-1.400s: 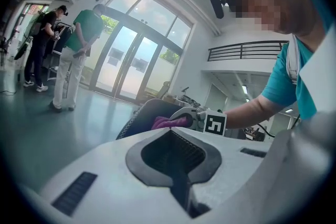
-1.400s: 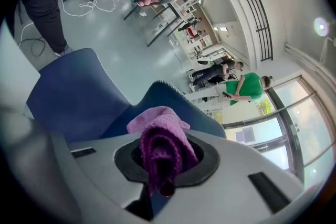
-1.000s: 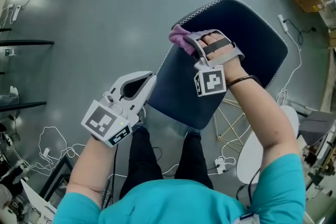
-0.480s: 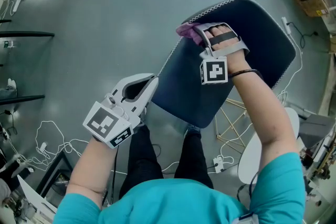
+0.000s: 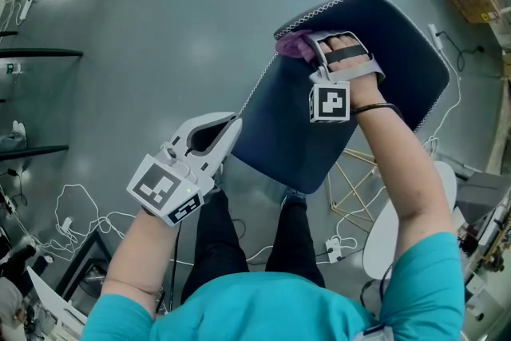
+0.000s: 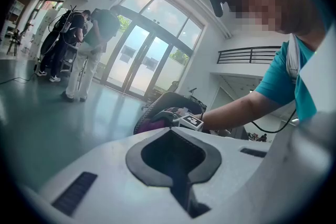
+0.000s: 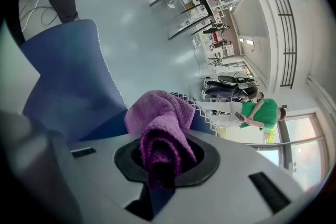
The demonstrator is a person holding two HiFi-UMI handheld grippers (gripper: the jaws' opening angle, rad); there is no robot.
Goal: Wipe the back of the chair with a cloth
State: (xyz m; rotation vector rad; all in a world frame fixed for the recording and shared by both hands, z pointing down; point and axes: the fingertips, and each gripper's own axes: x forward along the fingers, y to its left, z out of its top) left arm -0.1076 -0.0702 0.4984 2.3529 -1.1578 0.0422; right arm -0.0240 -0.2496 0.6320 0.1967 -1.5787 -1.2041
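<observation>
Right gripper (image 5: 314,44) has slid up the chair back (image 5: 395,52), cloth (image 5: 292,45) clamped at its tip; left gripper (image 5: 228,128) closed.

A fluffy purple cloth (image 7: 160,128), bunched and folded, is clamped between the fingers of the right gripper (image 5: 310,48). It presses against the chair back (image 5: 383,60) near its far left edge. The chair back is dark blue and tilted, with white zigzag stitching along its rim.
</observation>
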